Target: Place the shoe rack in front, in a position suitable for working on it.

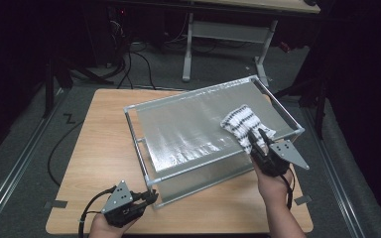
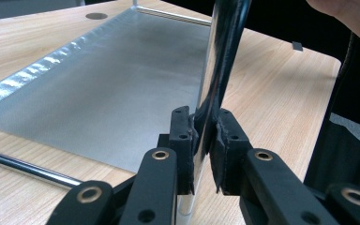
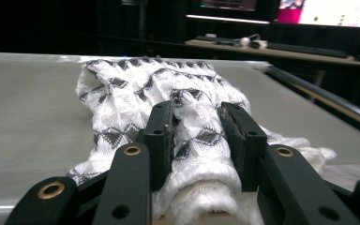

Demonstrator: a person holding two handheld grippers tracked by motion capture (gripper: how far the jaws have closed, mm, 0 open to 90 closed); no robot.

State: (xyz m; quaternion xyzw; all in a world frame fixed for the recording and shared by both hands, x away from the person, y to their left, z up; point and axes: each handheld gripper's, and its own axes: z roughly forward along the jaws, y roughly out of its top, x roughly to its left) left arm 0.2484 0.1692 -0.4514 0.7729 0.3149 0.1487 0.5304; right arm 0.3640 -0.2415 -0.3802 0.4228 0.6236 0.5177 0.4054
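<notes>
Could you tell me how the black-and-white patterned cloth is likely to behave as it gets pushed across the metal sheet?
The cloth looks floppy: it bunches between the right tool, so it would probably fold rather than slide flat. It seems light and lacy, unlikely to resist. The metal sheet looks smooth, so it may glide easily.

No readable text, label, brand or number anywhere on the table — the one monitor (image 3: pixel 337 11) glowing at the back of the right gripper view is too blurred and distant for any words to be made out.
</notes>
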